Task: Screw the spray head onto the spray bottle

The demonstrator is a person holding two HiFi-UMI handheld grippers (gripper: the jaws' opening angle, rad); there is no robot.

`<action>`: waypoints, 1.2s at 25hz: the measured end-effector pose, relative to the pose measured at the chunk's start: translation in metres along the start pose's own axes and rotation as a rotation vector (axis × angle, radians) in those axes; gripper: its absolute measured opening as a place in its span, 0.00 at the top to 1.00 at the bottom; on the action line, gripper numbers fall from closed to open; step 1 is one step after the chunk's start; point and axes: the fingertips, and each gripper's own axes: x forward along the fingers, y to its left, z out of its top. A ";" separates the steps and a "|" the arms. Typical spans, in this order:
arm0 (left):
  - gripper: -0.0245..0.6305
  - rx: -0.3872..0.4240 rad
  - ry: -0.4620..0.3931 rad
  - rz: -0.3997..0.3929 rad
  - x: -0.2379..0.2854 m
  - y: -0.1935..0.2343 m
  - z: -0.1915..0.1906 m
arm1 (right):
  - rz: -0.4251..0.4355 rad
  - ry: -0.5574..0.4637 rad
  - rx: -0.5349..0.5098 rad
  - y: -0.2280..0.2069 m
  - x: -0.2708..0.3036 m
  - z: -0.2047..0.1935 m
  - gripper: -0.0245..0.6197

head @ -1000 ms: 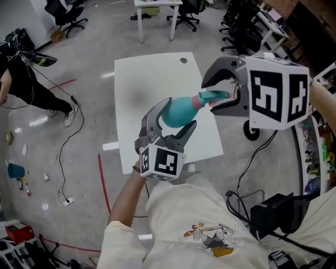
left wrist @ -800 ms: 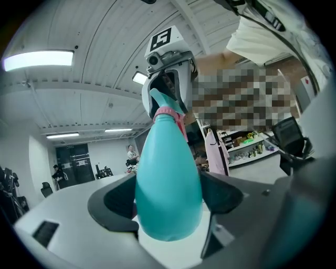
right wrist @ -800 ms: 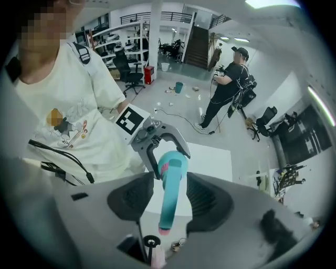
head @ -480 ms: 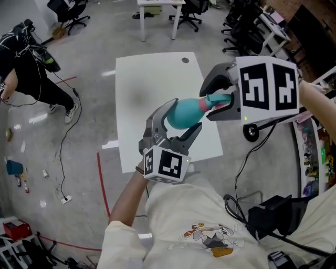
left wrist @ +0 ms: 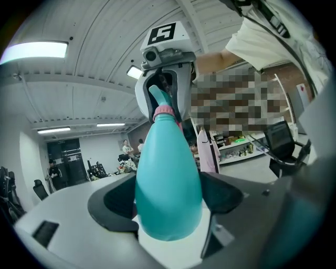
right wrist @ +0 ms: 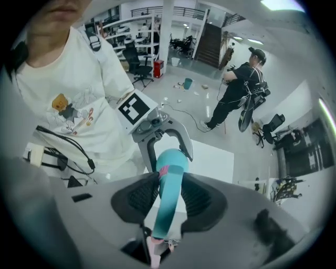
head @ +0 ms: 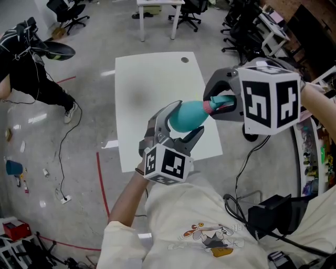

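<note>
A teal pear-shaped spray bottle (head: 185,117) is held above the white table (head: 147,79), with my left gripper (head: 182,121) shut round its belly. In the left gripper view the bottle (left wrist: 168,184) fills the space between both pads. A pink collar (head: 208,106) joins its neck to the teal spray head (head: 221,100). My right gripper (head: 214,101) reaches in from the right, and its jaws are closing on that head. In the right gripper view both pads touch the spray head (right wrist: 166,202), with the bottle (right wrist: 173,157) and left gripper (right wrist: 167,137) beyond.
A person in black (head: 26,68) stands on the floor at the upper left. Office chairs (head: 184,13) and a second white table (head: 157,5) are at the far end. Cables (head: 68,157) trail over the floor on the left. Shelving (head: 315,152) runs along the right.
My right gripper's jaws have narrowed from wide apart onto the spray head. The bottle and both grippers have shifted slightly right and closer together.
</note>
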 end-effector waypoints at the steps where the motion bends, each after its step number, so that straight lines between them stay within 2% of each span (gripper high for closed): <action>1: 0.37 -0.003 0.023 -0.013 0.000 -0.001 -0.001 | -0.011 0.027 -0.029 0.000 0.000 -0.002 0.75; 9: 0.37 -0.018 0.199 -0.153 -0.003 -0.024 -0.007 | -0.038 0.210 -0.258 0.016 0.009 -0.020 0.75; 12: 0.37 -0.025 0.210 -0.181 -0.003 -0.027 -0.006 | -0.032 0.240 -0.308 0.019 0.011 -0.023 0.75; 15: 0.37 -0.043 0.192 -0.189 -0.001 -0.029 -0.005 | -0.019 0.248 -0.307 0.019 0.010 -0.025 0.75; 18: 0.37 -0.044 0.182 -0.153 0.000 -0.028 -0.005 | 0.008 0.243 -0.212 0.018 0.012 -0.027 0.75; 24: 0.37 -0.039 0.200 -0.027 0.005 -0.021 -0.006 | 0.043 0.199 0.036 0.012 0.012 -0.029 0.75; 30: 0.37 -0.015 0.186 0.053 0.006 -0.023 -0.004 | 0.066 0.174 0.194 0.014 0.012 -0.032 0.75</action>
